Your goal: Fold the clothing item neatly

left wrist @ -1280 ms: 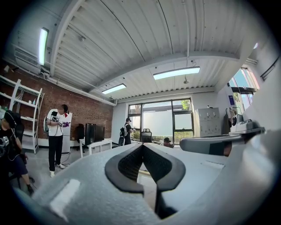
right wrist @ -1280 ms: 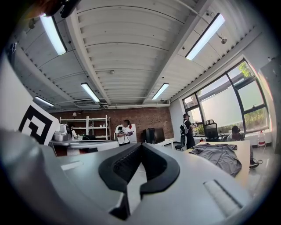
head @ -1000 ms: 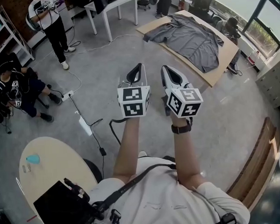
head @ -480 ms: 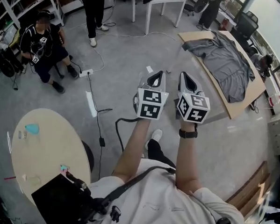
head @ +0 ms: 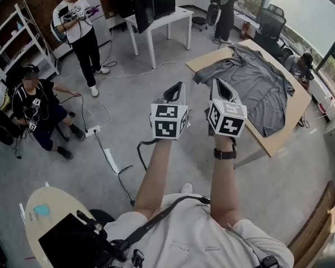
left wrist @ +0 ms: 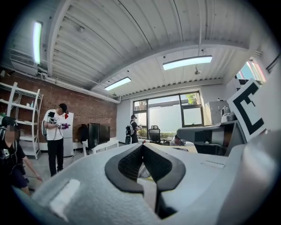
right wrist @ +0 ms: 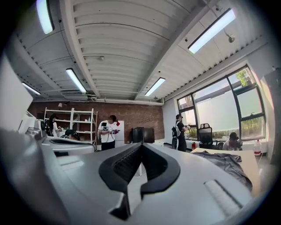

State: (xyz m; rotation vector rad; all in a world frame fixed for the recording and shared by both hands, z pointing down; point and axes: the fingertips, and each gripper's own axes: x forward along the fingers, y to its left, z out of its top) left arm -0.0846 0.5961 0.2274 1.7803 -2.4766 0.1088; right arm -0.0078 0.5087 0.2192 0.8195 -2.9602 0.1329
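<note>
A grey shirt (head: 257, 78) lies spread, a little rumpled, on a light wooden table (head: 207, 60) at the upper right of the head view. Both grippers are held out side by side at chest height over the floor, short of the table. My left gripper (head: 179, 86) is shut and holds nothing. My right gripper (head: 216, 82) is also shut and empty, its tip close to the table's near corner. The right gripper view has the shirt (right wrist: 228, 163) low on the right, beyond the closed jaws. In the left gripper view the jaws meet with nothing between them.
A white table (head: 161, 19) stands behind. One person stands (head: 83, 28) at the back left, another sits (head: 38, 104) at the left, and a third sits beyond the shirt table (head: 305, 63). A power strip and cables (head: 110, 159) cross the floor. A round table (head: 43, 213) is at the lower left.
The view has swung and both grippers have travelled together across the room. The table with the shirt now lies nearer, just right of the grippers. Both jaws stayed shut and empty.
</note>
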